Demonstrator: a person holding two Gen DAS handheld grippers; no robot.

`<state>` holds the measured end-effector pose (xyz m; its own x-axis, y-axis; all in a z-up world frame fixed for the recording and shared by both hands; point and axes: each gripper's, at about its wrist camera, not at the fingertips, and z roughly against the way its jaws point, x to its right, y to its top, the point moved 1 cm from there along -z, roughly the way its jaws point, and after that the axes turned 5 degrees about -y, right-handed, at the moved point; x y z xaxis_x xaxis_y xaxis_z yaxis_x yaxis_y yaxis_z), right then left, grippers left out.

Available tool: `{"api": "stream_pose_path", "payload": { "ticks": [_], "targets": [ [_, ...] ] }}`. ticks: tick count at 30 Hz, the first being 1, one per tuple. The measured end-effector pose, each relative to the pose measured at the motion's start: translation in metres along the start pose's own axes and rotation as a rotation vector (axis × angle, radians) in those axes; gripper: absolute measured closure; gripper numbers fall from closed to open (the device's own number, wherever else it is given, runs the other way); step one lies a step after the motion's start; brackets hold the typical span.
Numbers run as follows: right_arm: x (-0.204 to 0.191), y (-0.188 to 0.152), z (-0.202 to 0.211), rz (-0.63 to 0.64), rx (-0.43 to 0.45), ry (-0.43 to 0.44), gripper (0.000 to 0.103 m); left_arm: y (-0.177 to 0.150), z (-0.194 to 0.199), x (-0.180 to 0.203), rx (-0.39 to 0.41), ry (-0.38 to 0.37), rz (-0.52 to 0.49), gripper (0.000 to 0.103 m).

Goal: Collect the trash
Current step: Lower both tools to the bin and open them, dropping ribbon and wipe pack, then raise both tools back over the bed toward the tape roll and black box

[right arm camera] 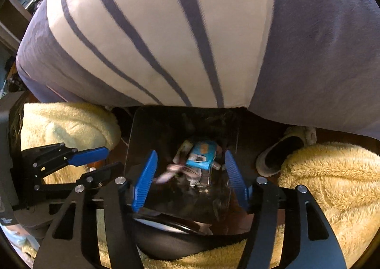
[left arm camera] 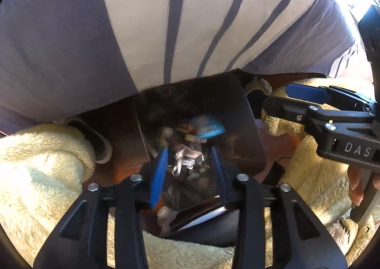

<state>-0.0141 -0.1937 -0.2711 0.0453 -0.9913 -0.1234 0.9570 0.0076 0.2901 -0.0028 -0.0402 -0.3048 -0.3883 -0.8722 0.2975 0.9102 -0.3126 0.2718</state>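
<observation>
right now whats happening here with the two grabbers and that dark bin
A person in fluffy yellow clothing holds both grippers pointed down over a dark trash bin beside a striped bed cover. The bin already holds trash, including a blue packet and crumpled clear wrappers. The left gripper and the right gripper both have their fingers apart, gripping nothing; a blurred pale scrap shows just below the right one, so the trash looks to be dropping in.

bin's (right arm camera: 147,131) far rim under the striped bedding (right arm camera: 166,31), a motion-blurred pale wrapper (right arm camera: 169,172) over its trash
</observation>
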Motion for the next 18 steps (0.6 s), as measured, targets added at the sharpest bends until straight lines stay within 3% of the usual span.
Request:
{"api": "stream_pose_path", "payload": {
  "ticks": [3,11,18],
  "targets": [
    [0.005,0.002,0.008,-0.017,0.025,-0.015,0.029,0.001,0.007,0.0,0.022,0.008,0.002,0.049],
    [0.018,0.007,0.028,-0.055,0.085,-0.047,0.016,0.007,0.031,0.002,0.088,0.027,-0.008,0.013],
    [0.023,0.007,0.04,-0.067,0.107,-0.044,0.015,0.01,0.05,0.009,0.14,0.037,-0.03,0.008]
  ]
}}
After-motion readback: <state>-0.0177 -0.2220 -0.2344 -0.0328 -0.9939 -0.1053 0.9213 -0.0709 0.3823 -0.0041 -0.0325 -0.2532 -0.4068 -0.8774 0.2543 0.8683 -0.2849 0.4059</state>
